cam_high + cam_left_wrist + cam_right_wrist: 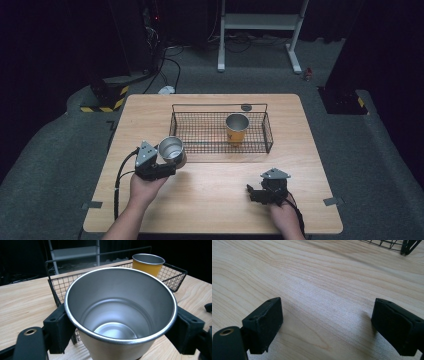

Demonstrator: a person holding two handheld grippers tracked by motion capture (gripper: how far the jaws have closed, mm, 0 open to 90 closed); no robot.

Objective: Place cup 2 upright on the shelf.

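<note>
The steel cup (171, 149) is sitting upright between the jaws of the left gripper (167, 161), which are pinching its wall from both sides, just off the wire basket's (268, 131) near left corner. The carry looks under way; next it is needing a lift over the rim, beside the yellow cup (237, 128). The right gripper (256, 194), well apart from the basket, is resting with jaws spread.

Left hand-held gripper (120, 322) clamps a silver metal cup (120, 315), jaws pressed to both sides below the rim. Cup upright, empty inside. Behind it, a black wire basket (175, 272) on the wooden desk (22, 300); orange cup (148, 263) stands inside the basket.
</note>
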